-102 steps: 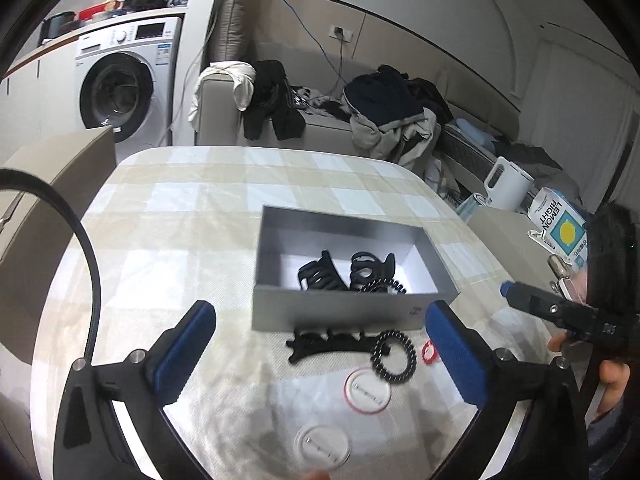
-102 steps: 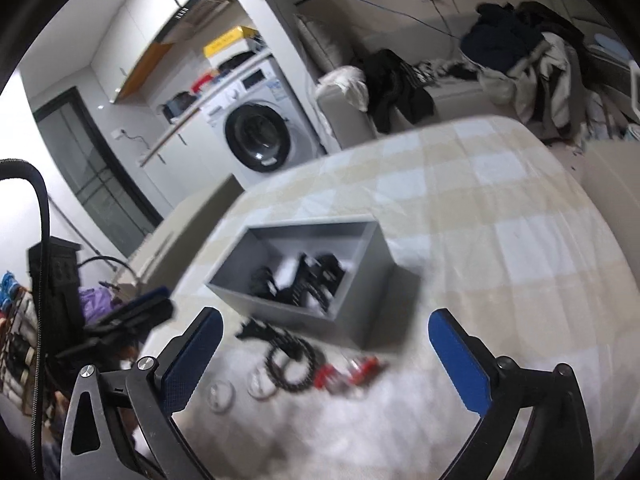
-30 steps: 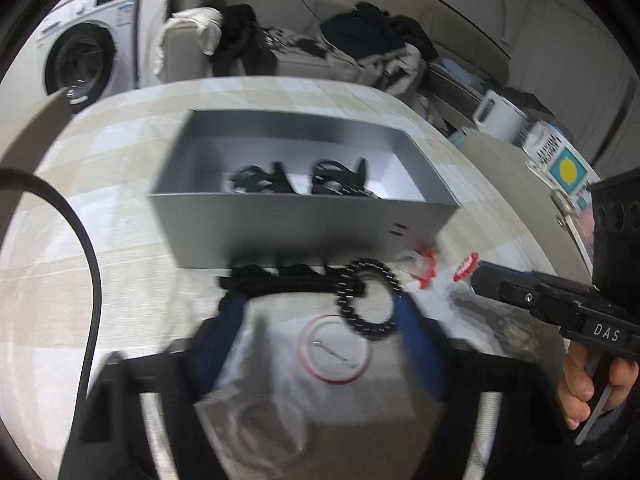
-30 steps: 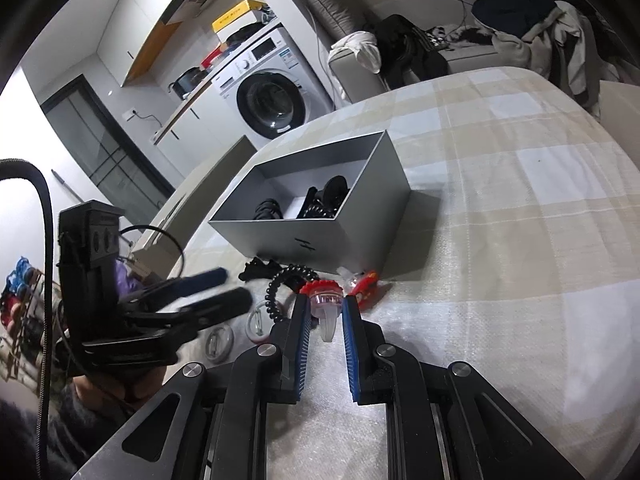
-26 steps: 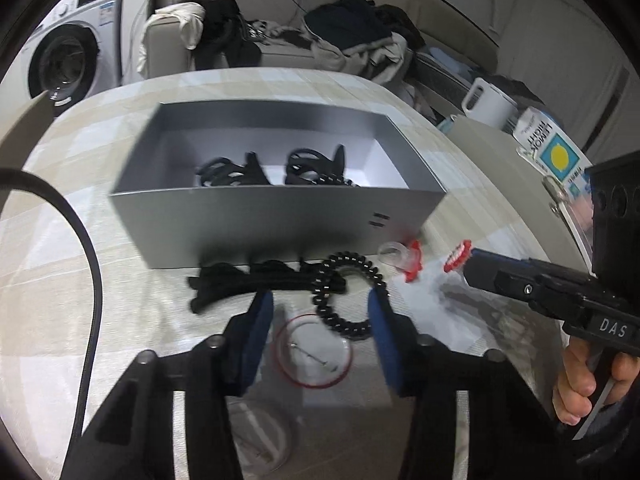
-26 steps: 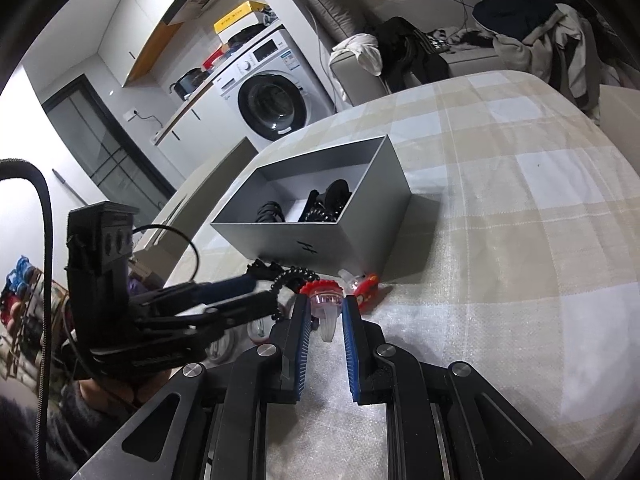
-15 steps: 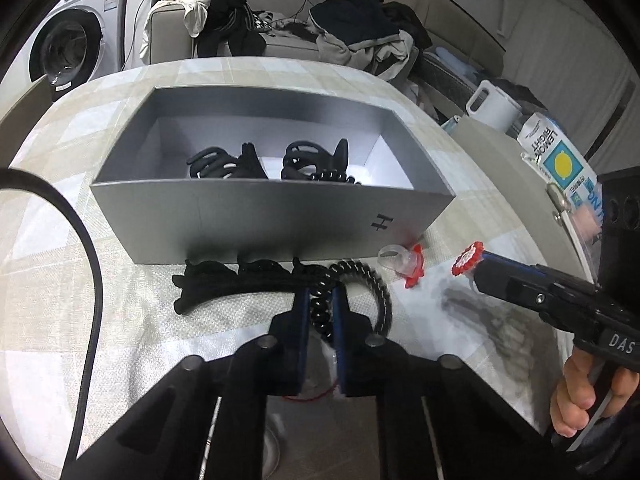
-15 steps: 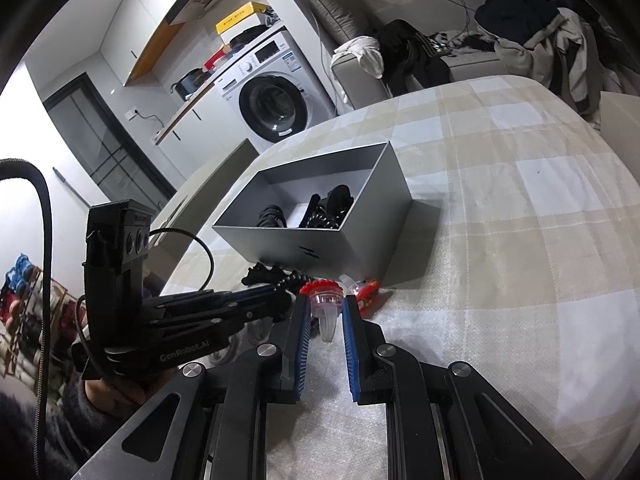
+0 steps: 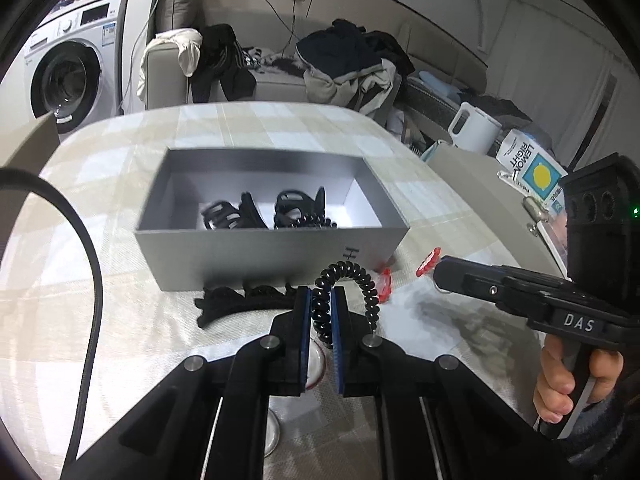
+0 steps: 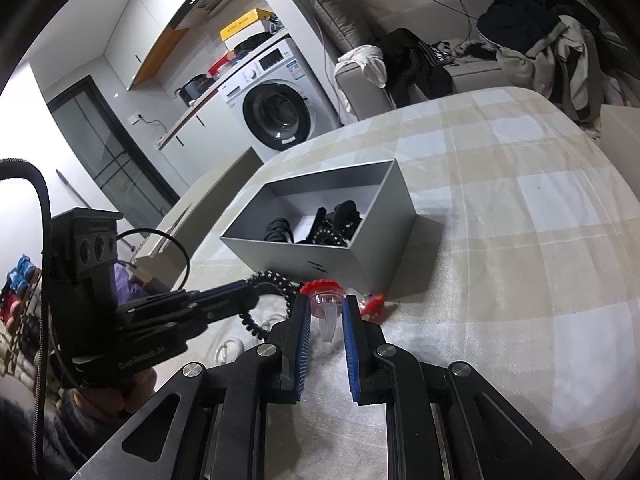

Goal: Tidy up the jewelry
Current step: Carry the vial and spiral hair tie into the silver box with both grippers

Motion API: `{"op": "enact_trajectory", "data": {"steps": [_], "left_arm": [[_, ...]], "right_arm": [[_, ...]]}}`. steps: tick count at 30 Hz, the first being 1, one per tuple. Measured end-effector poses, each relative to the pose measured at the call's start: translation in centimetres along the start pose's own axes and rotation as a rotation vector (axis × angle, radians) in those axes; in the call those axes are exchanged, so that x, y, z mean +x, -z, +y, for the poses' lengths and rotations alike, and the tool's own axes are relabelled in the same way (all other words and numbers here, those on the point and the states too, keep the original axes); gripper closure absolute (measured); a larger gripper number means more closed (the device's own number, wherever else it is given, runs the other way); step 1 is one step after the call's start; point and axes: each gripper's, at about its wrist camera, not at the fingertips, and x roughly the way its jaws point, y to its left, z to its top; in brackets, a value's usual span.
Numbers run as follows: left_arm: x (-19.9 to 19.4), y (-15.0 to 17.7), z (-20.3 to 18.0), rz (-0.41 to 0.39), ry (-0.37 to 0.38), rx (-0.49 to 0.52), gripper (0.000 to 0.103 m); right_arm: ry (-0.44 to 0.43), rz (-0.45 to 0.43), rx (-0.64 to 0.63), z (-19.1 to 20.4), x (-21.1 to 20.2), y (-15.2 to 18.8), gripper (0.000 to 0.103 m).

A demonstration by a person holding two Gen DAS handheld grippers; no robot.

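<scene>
My left gripper (image 9: pixel 320 300) is shut on a black spiral hair tie (image 9: pixel 369 294), which hangs a little above the checked tablecloth in front of the grey open box (image 9: pixel 272 256). Two black hair claws (image 9: pixel 248 216) and a coil tie lie inside the box. A long black claw clip (image 9: pixel 236 300) lies on the cloth by the box's front wall. My right gripper (image 10: pixel 324 308) is shut on a small clear clip with a red top (image 10: pixel 322 294). A second red clip (image 10: pixel 372 304) lies beside the box (image 10: pixel 360 256). The left gripper (image 10: pixel 250 296) appears at the left of the right wrist view.
A round clear lid with a red ring (image 9: pixel 316 360) lies under my left fingers, and other clear lids (image 10: pixel 228 350) sit nearby. A white kettle (image 9: pixel 476 132) and a lemon carton (image 9: pixel 532 168) stand off the table's right. A washing machine (image 10: pixel 280 116) and a sofa with clothes stand behind.
My left gripper closed on the spiral hair tie and lifted it a little off the cloth. The right gripper kept still, holding the red-topped clip.
</scene>
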Motion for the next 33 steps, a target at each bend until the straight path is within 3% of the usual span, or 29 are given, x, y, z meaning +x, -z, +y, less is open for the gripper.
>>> {"op": "enact_trajectory", "data": {"steps": [13, 21, 33], "left_arm": [[-1.4, -3.1, 1.7, -0.108, -0.039, -0.026, 0.098], [0.1, -4.5, 3.7, -0.113, -0.065, -0.077, 0.098], [2.0, -5.3, 5.0, -0.086, -0.071, -0.097, 0.098]], "right_arm": [[-0.027, -0.026, 0.001, 1.0, 0.8, -3.2, 0.088], [-0.015, 0.001, 0.008, 1.3, 3.3, -5.7, 0.088], [0.027, 0.056, 0.024, 1.2, 6.4, -6.8, 0.088]]}}
